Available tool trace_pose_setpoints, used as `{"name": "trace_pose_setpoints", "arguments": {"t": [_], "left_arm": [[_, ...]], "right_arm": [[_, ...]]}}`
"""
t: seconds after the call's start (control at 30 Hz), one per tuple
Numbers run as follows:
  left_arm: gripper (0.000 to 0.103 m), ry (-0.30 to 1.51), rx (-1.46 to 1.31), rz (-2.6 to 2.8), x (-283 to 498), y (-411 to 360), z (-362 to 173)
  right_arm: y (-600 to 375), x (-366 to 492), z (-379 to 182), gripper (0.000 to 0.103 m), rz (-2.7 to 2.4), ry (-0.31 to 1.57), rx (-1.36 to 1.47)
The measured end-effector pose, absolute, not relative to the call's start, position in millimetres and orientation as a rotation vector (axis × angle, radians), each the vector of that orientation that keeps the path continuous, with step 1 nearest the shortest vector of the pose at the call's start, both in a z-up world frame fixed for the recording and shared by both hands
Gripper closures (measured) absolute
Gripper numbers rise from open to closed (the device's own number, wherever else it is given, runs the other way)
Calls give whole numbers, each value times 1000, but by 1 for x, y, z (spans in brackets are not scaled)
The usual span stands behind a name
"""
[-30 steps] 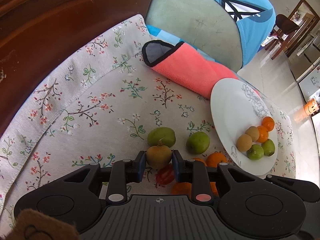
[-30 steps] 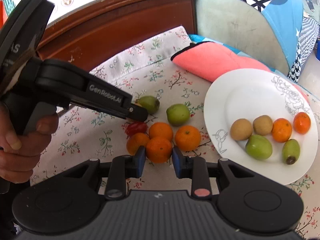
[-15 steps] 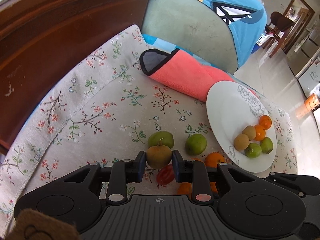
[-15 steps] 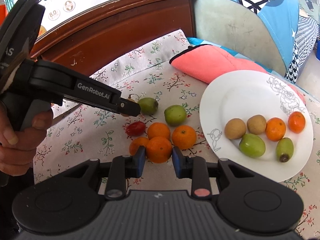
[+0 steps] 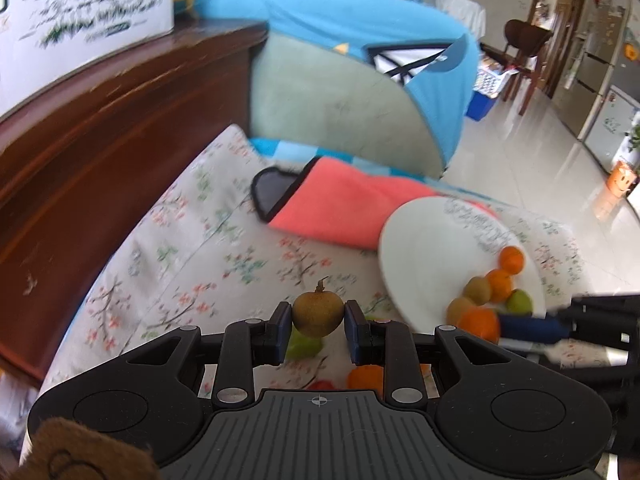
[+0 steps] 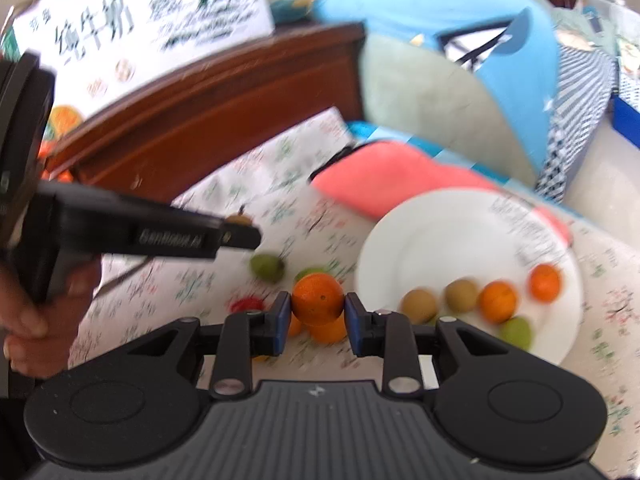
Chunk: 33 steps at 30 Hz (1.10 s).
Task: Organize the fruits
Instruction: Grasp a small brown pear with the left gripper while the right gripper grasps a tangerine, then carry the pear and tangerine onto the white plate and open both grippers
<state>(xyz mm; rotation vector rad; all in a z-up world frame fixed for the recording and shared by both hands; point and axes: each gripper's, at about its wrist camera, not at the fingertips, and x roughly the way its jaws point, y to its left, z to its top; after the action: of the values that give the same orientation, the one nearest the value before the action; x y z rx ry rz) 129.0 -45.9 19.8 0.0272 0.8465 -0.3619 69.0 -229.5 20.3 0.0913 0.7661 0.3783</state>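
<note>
My left gripper [image 5: 317,322] is shut on a brown kiwi-like fruit [image 5: 318,314] with a short stem, held above the floral cloth [image 5: 192,248]. My right gripper [image 6: 317,312] is shut on an orange [image 6: 318,299], lifted over the loose pile. In the left wrist view the right gripper's blue pads and its orange [image 5: 480,322] show at the plate's near edge. The white plate [image 6: 448,240] holds two brown fruits, two oranges and green fruits. A green fruit [image 6: 267,267], a red fruit [image 6: 247,304] and more oranges [image 6: 328,332] lie on the cloth.
A pink mitt-like cloth [image 5: 344,208] lies behind the plate. A dark wooden headboard [image 5: 100,152] runs along the left, with a printed carton [image 6: 152,28] on it. A blue and grey cushion [image 5: 352,100] stands at the back. A hand [image 6: 24,316] holds the left gripper.
Both grippers have risen from the cloth, each carrying its fruit. The loose pile now sits lower and partly hidden behind the fingers. The right gripper has come nearer the plate.
</note>
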Motion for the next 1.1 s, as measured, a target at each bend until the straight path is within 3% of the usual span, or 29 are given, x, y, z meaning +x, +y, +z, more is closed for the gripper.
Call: {"name": "trace_pose_setpoints", "arguments": {"t": [0.47,1.1], "left_arm": [[77,735,54,-476,125,-94,40],[77,813,23,-459,144,-133,12]], "right_arm": [[-300,83,57,74,201,641,214],[-321,106,22,74,120,737,312]]}}
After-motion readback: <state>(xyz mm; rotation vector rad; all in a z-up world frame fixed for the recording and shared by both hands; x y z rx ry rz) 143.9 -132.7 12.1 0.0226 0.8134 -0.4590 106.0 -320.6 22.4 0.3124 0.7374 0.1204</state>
